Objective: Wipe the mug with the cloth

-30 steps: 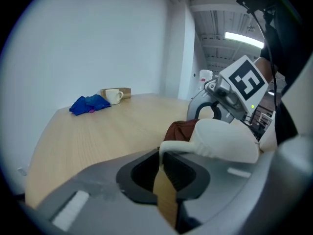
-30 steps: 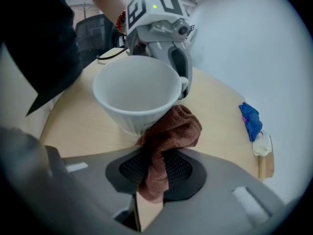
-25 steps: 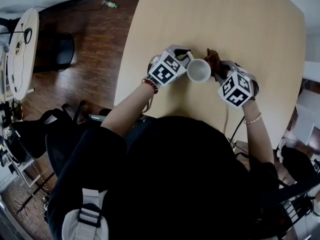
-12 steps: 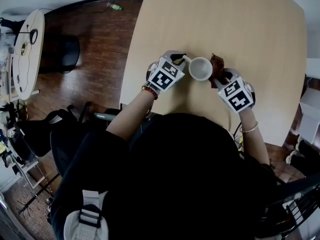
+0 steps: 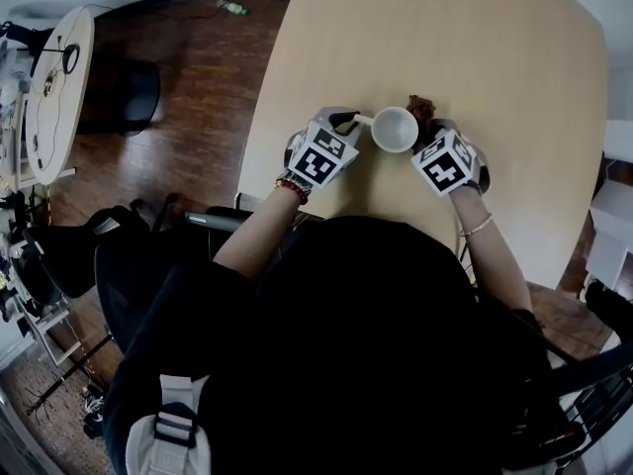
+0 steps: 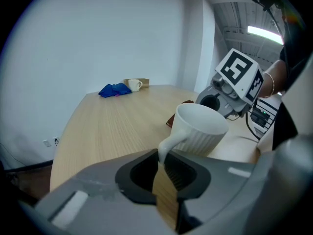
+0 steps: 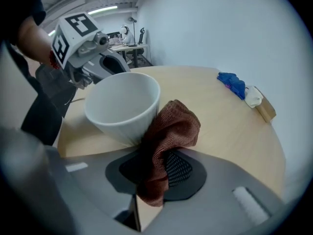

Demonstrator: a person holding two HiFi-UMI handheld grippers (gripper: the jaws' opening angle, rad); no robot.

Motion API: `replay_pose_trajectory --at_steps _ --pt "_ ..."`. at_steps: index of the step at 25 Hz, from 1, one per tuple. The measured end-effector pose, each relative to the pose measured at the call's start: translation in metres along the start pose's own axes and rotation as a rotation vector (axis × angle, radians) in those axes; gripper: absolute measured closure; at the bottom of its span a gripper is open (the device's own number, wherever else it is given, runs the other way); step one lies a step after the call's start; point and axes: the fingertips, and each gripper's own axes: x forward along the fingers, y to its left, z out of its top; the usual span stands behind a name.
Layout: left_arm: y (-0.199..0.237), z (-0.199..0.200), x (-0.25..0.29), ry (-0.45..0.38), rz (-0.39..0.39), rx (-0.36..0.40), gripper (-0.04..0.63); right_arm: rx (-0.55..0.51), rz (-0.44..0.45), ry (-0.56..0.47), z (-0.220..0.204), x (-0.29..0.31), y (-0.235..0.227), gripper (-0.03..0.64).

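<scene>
- The pale wooden table (image 5: 534, 87) spreads under and ahead of both grippers.
- The left gripper (image 6: 164, 168) has just been opening its jaws. They stand slightly apart with the mug handle (image 6: 171, 142) between them, seemingly no longer pinched.
- The right gripper (image 7: 154, 180) has its jaws together, clamped on the brown cloth (image 7: 171, 129).
- The white ribbed mug (image 5: 395, 129) is between the two grippers' tips, mouth up, handle toward the left one.
- The brown cloth bunches up out of the right jaws and presses against the mug's side.
- A blue rag (image 6: 115, 89) and a small white cup (image 6: 134, 85) lie far beyond the left gripper's tips.
</scene>
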Motion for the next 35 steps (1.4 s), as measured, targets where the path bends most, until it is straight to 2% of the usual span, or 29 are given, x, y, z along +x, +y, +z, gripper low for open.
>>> replay_pose_trajectory --at_steps 3,6,11,16,24,30,32,35 --pt "-0.008 -0.01 -0.009 0.013 -0.011 0.007 0.543 0.014 0.01 -0.016 0.006 -0.003 -0.001 0.535" --pt "-0.015 -0.018 -0.013 0.019 -0.018 -0.008 0.537 0.124 0.047 -0.079 0.005 -0.024 0.0 0.535" --pt "-0.024 -0.023 -0.014 0.033 -0.007 -0.028 0.535 0.314 0.157 -0.211 0.002 -0.062 0.014 0.535" --pt "-0.031 -0.026 -0.016 0.069 -0.03 0.007 0.532 0.411 0.186 -0.243 0.004 -0.059 0.021 0.535" --pt "-0.042 -0.031 -0.016 0.096 -0.043 0.019 0.526 0.425 0.134 -0.182 -0.008 -0.021 0.008 0.535" --pt "-0.065 -0.032 -0.016 0.113 -0.089 0.068 0.518 0.39 0.103 -0.158 -0.001 -0.008 -0.005 0.536" --pt "-0.068 -0.031 -0.016 0.121 -0.099 0.085 0.518 0.407 0.12 -0.166 -0.001 -0.01 -0.005 0.535" --pt "-0.076 -0.031 -0.012 0.131 -0.119 0.118 0.52 0.5 0.197 -0.219 0.001 -0.024 -0.001 0.536"
